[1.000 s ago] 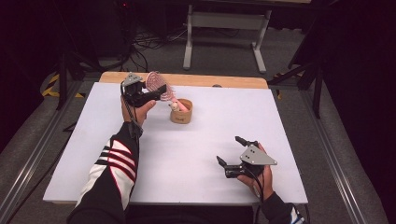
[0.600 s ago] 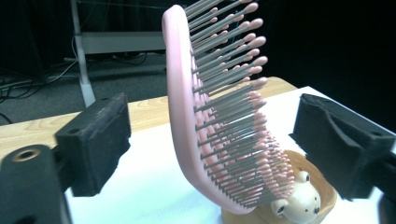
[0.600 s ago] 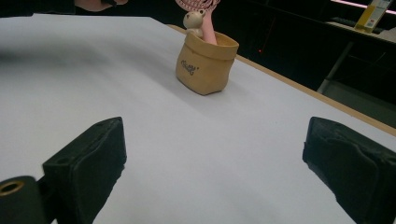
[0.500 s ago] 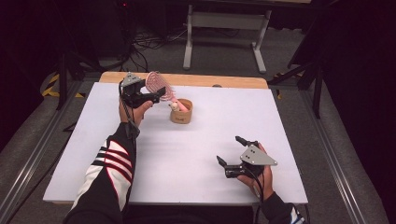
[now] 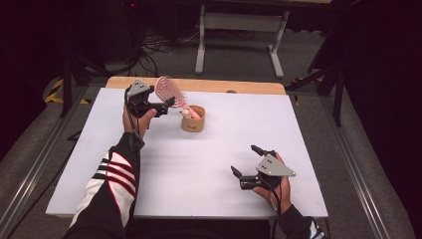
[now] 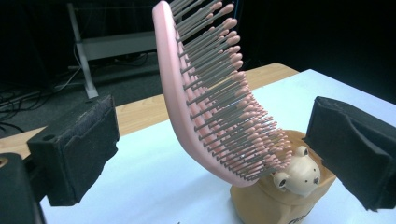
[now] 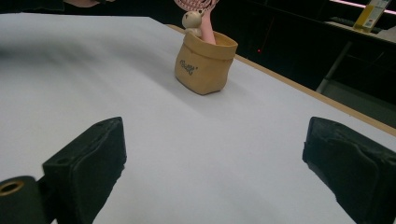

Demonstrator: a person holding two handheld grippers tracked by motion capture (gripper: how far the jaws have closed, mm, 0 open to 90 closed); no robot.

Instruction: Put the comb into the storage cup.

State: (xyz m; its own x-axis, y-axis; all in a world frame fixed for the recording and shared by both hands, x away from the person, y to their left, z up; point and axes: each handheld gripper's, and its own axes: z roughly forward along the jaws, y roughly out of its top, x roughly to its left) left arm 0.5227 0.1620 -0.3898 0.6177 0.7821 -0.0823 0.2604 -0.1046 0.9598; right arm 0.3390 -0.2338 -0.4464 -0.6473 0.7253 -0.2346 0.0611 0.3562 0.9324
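Note:
A pink hairbrush [image 5: 168,90] stands tilted in a small tan pouch [image 5: 193,121] at the far middle of the white table [image 5: 209,149], next to a small bear figure [image 5: 186,113]. My left gripper [image 5: 166,106] is held just left of the brush, open. In the left gripper view the brush [image 6: 205,98] rises between the two spread pads [image 6: 79,144], apart from both, with the bear figure [image 6: 299,175] at the pouch's [image 6: 261,205] rim. My right gripper [image 5: 245,160] rests open near the front right. In the right gripper view it [image 7: 217,163] faces the pouch [image 7: 203,65] from a distance.
A wooden strip [image 5: 209,85] runs along the table's far edge. Beyond it are a metal stand [image 5: 239,30] and cables on the floor. Rails [image 5: 30,169] flank the table on both sides.

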